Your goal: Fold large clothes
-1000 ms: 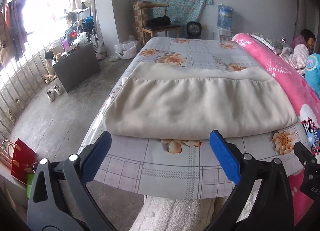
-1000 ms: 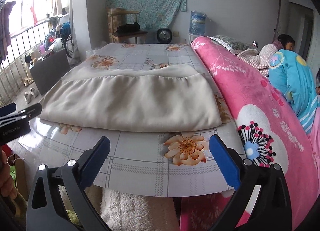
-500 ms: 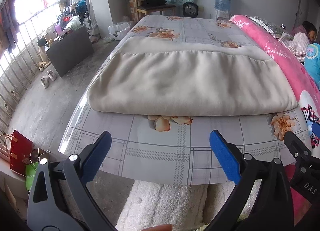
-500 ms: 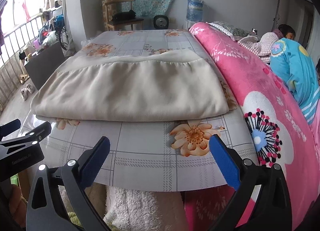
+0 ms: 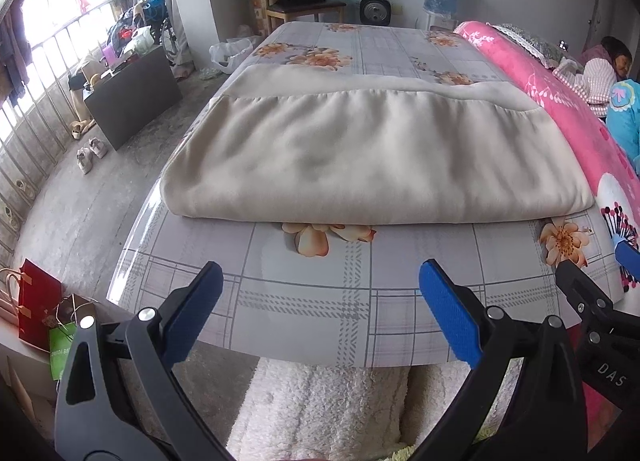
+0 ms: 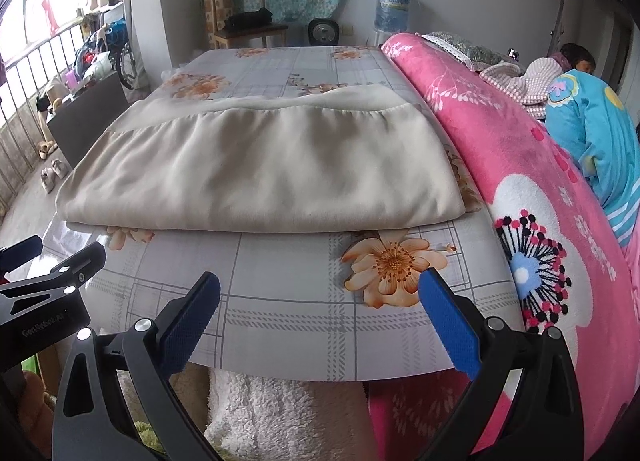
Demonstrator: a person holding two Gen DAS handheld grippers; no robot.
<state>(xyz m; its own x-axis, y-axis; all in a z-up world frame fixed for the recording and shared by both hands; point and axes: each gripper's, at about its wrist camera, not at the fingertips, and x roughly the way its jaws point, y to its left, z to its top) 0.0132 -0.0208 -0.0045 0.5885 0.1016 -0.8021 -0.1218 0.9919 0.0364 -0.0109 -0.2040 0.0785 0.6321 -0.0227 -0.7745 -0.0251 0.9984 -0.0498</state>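
Fingers of the left gripper (image 5: 320,303) and right gripper (image 6: 320,301) spread wide, level before the folded cloth (image 5: 372,157).

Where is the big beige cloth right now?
The folded beige cloth lies in the middle of both wrist views on the flowered table cover, just beyond both open hand-held grippers, with the pink blanket along its right side.

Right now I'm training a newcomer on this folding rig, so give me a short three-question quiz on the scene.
1. True or false: the left gripper grips the beige cloth.
2. What lies directly right of the table? A) pink blanket B) a sink C) a ladder
3. Fill in: the right gripper has its fingers ____.

Key: 1 false, it is open and empty; 2 A; 3 open.
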